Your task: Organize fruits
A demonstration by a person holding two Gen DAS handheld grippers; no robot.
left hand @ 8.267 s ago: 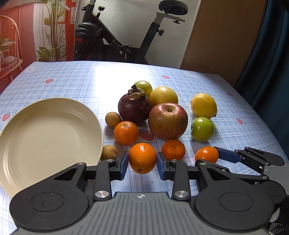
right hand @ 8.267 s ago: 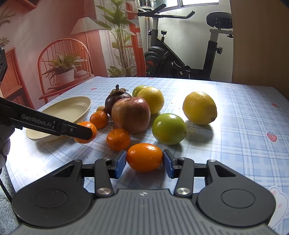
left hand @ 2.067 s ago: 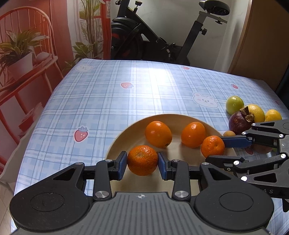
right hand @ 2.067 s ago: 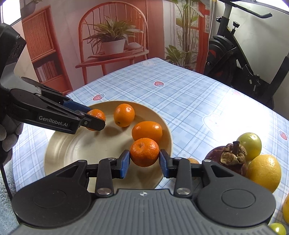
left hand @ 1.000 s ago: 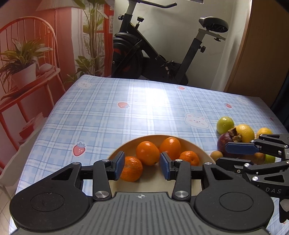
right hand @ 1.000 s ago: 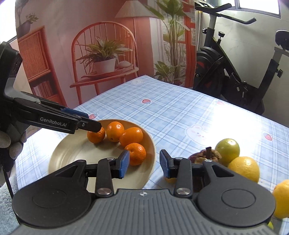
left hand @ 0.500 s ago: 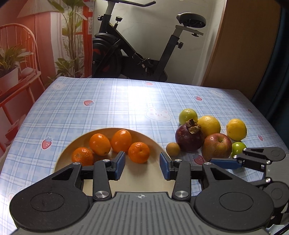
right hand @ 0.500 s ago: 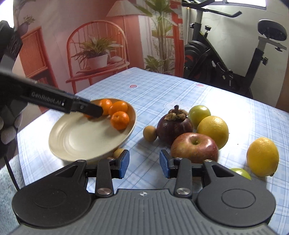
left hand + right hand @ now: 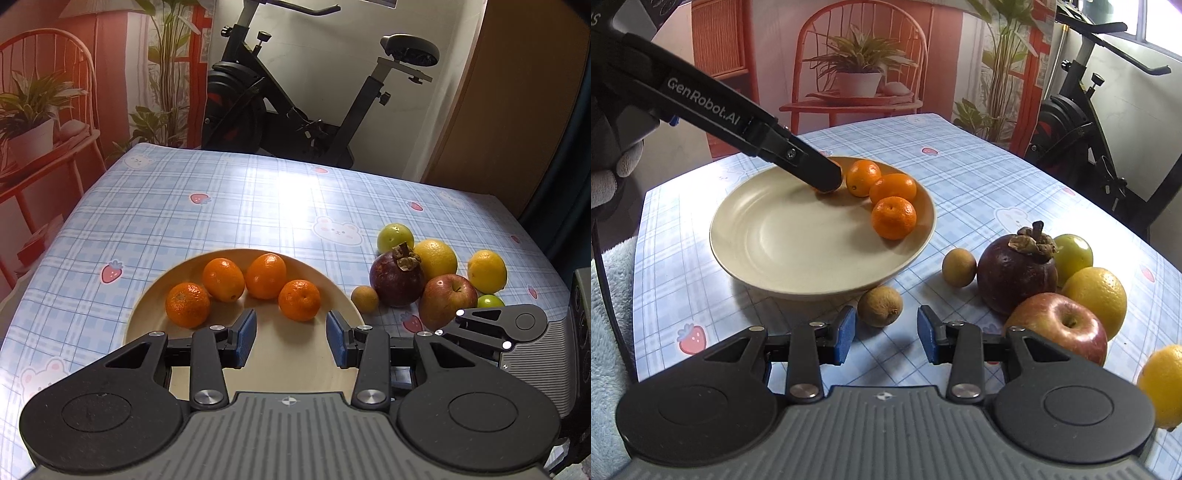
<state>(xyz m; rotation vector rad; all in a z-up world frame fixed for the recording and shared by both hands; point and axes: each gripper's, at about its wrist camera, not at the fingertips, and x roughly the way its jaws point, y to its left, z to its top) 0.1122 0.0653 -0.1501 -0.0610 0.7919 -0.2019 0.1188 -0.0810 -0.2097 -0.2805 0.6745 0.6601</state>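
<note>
Four orange citrus fruits (image 9: pixel 265 275) lie together in the far half of the cream plate (image 9: pixel 783 254), which stands on a table (image 9: pixel 229 206) covered by a blue plaid cloth printed with strawberries and bears. Right of the plate the other fruits form a loose cluster: a dark mangosteen (image 9: pixel 1017 271), a red apple (image 9: pixel 1058 325), a yellow-orange citrus (image 9: pixel 1097 295), a green fruit (image 9: pixel 1073 253) behind the mangosteen, a lemon (image 9: pixel 487 270) and two small brown fruits. One brown fruit (image 9: pixel 959 267) lies between plate and mangosteen; the other (image 9: pixel 880 305) lies just beside the plate's near rim.

Room: an exercise bike (image 9: pixel 295 110) stands beyond the table's far edge; a red chair (image 9: pixel 860 74) carrying a potted plant (image 9: pixel 858 70) stands at the far left, against a reddish wall. A wooden panel occupies the far right in the left wrist view.

Left gripper (image 9: pixel 291 338): jaws apart, nothing between the pads, positioned over the plate's near half. Right gripper (image 9: pixel 886 334): jaws apart and empty, over the cloth, with the nearer brown fruit just ahead of the fingertips.

Obstructions: in the right wrist view the left gripper's finger covers most of the fourth orange fruit. A second small green fruit (image 9: pixel 489 301) is partly hidden behind the right gripper's body in the left wrist view. The lemon is cut off at the right edge of the right wrist view.
</note>
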